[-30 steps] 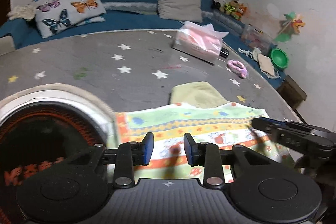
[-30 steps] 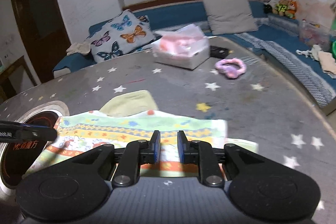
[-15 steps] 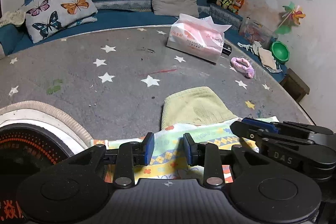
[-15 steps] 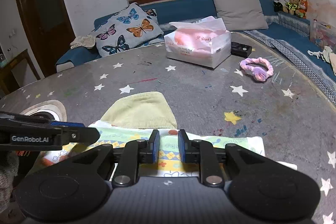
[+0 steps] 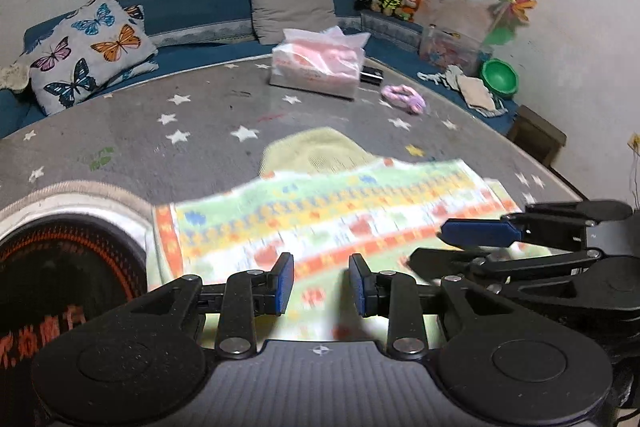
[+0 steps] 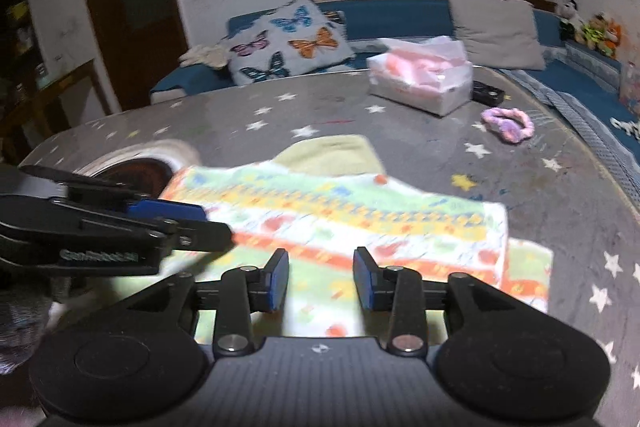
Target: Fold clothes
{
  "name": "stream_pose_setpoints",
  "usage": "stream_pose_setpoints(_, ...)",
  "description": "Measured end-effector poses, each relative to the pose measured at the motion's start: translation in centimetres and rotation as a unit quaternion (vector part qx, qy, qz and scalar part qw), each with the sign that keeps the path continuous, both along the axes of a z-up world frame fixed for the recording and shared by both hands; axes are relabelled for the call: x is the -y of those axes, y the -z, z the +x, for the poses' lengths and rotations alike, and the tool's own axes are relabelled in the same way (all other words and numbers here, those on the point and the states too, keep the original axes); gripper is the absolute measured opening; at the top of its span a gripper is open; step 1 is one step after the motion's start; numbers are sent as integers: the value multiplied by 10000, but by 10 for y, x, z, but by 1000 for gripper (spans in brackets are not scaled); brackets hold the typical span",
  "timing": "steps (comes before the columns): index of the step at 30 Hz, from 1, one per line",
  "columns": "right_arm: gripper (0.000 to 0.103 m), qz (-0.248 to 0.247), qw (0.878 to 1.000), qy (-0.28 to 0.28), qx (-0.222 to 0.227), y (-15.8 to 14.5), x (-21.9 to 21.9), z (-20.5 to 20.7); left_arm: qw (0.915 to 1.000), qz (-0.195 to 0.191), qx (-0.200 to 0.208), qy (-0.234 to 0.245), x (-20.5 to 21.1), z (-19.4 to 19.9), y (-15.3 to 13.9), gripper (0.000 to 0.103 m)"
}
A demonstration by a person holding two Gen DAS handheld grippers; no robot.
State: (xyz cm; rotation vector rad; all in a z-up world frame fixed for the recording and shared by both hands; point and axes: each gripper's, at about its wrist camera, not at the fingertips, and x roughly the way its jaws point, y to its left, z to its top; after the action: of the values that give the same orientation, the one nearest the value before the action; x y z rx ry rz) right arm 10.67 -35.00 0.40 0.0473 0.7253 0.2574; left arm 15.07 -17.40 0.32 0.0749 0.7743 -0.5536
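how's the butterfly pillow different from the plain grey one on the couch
The white butterfly-print pillow carries coloured butterflies in blue, orange and purple; the plain grey pillow has no pattern. The butterfly pillow sits toward the left end of the blue couch, tilted on one corner; the grey pillow leans squarer against the backrest, farther right, behind the pink tissue pack. Both are squarish cushions resting on the same couch beyond the table.

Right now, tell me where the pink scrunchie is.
In both wrist views the pink scrunchie lies on the star-patterned table, far right, beside the tissue pack and beyond the patterned cloth.
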Motion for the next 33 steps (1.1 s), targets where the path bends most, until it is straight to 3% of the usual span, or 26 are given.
stream_pose_setpoints(7,41,-301,9989,-348,50,7,-20,-37,9998,-7,167,-72,-13,-31,5,34)
stream_pose_setpoints(13,42,-120,9996,209,172,1,9,-56,9991,-170,90,-369,-32,-41,6,34)
stream_pose_setpoints(17,42,-151,9978,639,-11,11,35,-64,9985,-240,25,-497,-40,-44,10,34)
stream_pose_setpoints(24,43,-129,9969,769,138,4,48,-73,9970,-350,-3,-691,-51,-47,7,34)
stream_pose_setpoints(29,42,-41,9965,836,73,15,51,-69,9965,-349,-40,-759,-54,-52,9,34)
stream_pose_setpoints(33,44,35,9958,909,109,14,51,-77,9958,-383,-90,-832,-56,-57,7,39)
